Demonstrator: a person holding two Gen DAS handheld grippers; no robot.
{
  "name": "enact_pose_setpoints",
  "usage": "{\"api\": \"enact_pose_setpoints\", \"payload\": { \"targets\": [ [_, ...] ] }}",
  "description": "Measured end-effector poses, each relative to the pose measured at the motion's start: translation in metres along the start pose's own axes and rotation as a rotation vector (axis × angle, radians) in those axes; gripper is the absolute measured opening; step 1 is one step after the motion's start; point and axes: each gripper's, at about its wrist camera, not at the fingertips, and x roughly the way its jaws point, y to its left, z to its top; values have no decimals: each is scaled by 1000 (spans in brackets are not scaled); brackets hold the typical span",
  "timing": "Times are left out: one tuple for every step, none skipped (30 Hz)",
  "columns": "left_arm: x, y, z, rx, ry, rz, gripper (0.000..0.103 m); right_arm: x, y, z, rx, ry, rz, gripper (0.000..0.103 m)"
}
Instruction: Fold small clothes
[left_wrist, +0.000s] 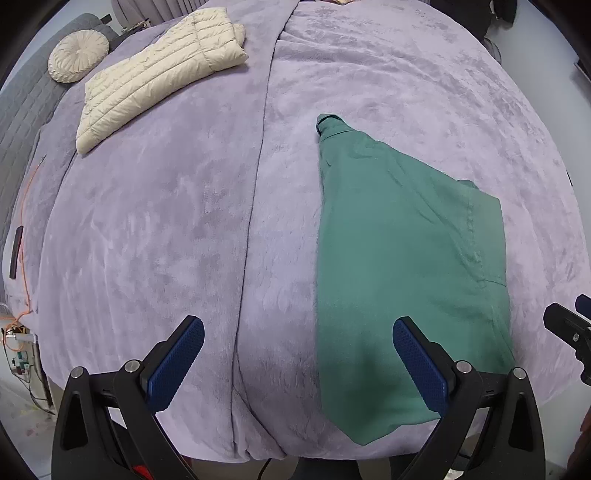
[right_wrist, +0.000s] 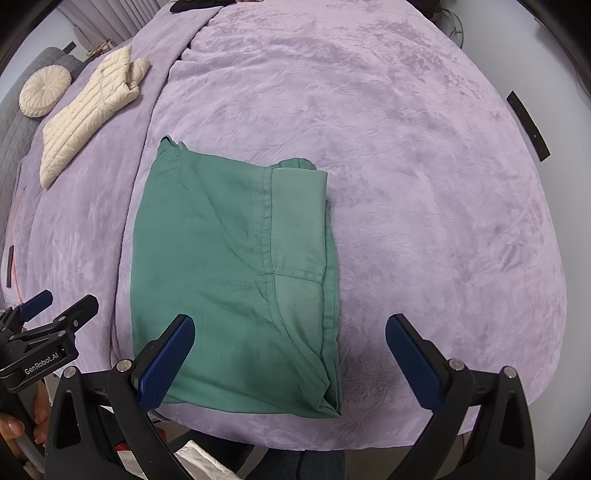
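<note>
Two grippers, both mine, hang above the near edge of the bed covered in a lilac plush blanket (left_wrist: 166, 221). My left gripper (left_wrist: 297, 363) has its blue-padded fingers (left_wrist: 177, 363) spread wide with nothing between them; one pad sits over bare blanket and the other over the near part of the folded teal-green cotton garment (left_wrist: 402, 266). My right gripper (right_wrist: 290, 360) is spread just as wide and holds nothing either; its left pad (right_wrist: 166, 363) is over the near left corner of the garment (right_wrist: 236, 273), and its right pad is over bare blanket to the garment's right.

The garment lies flat on the blanket as a rough rectangle, close to the near edge of the bed. A stitched seam runs lengthwise down it in the right wrist view, and a bunched bit of fabric pokes out at its far left corner. Left of the garment, a long fold line in the blanket runs from near to far.

Well beyond the garment to the far left lies a cream quilted puffer jacket (left_wrist: 162, 74), folded. Just past that jacket sits a round cream pleated cushion (left_wrist: 78, 56) against a grey quilted headboard (left_wrist: 22, 107).

In the right wrist view my left gripper (right_wrist: 55, 314) shows at the garment's near left.
</note>
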Motion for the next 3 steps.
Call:
{"api": "enact_pose_setpoints", "payload": {
  "targets": [
    [-1,0,0,5,-3,-4,102,0,0,0,1,1,0,103],
    [-1,-1,1,10,-3,-11,102,0,0,0,2,2,0,103],
    [-1,-1,1,13,-1,-18,102,1,0,0,2,3,-1,103]
  ]
}}
